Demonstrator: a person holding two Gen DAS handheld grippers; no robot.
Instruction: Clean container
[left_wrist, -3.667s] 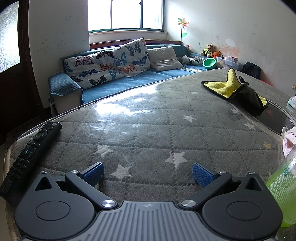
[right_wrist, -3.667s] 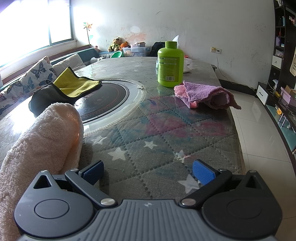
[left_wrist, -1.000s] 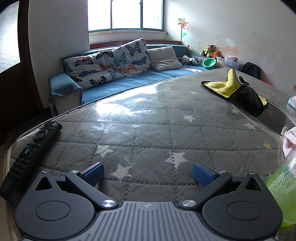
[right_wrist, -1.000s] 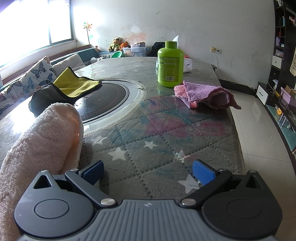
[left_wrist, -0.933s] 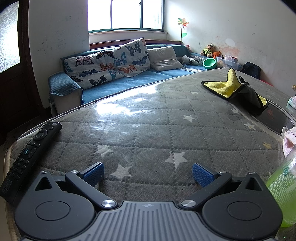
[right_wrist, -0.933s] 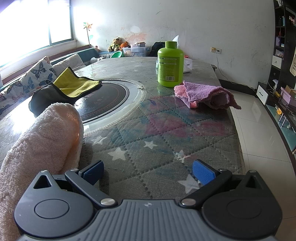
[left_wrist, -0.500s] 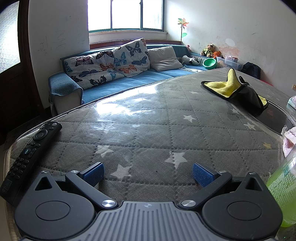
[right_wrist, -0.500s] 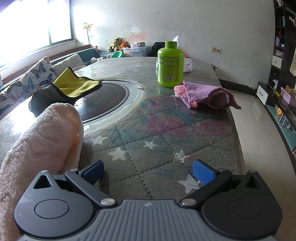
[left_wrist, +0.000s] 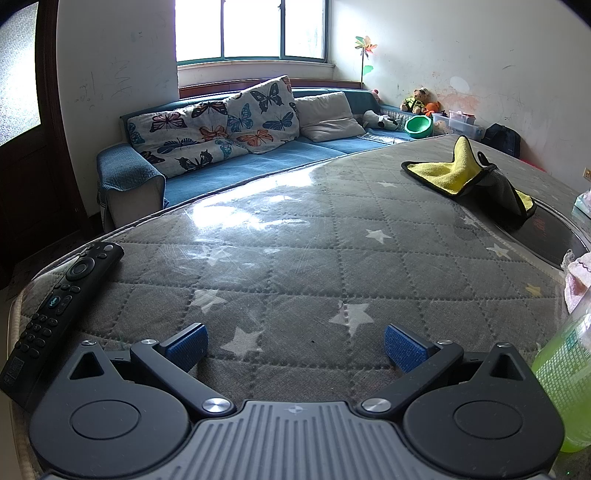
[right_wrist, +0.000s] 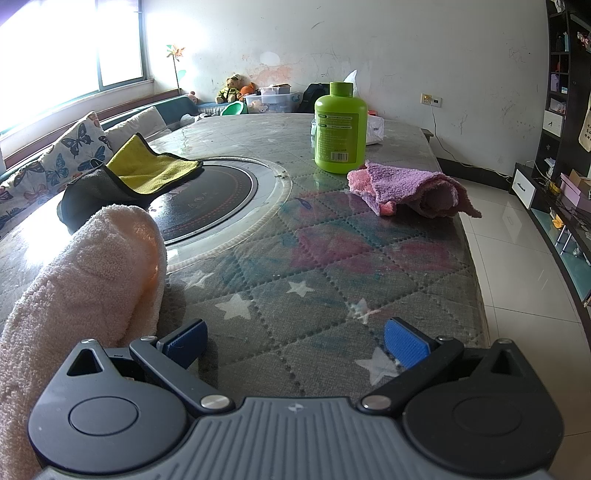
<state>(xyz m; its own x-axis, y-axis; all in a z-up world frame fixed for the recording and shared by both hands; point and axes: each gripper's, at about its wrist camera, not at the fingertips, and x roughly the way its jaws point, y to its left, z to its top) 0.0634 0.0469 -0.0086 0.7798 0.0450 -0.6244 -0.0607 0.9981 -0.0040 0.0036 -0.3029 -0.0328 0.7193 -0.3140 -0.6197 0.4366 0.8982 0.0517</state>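
Bare table fills the right-wrist frame's centre. A pink towel blocks lower left. The bottle and purple cloth stand upper right.

1. The table carries quilted grey cloth under a glossy clear sheet.
2. The green bottle is smooth plastic.
3. The purple towel and peach towel are rough terry cloth.
4. The remote at the table's left edge is matt black plastic.
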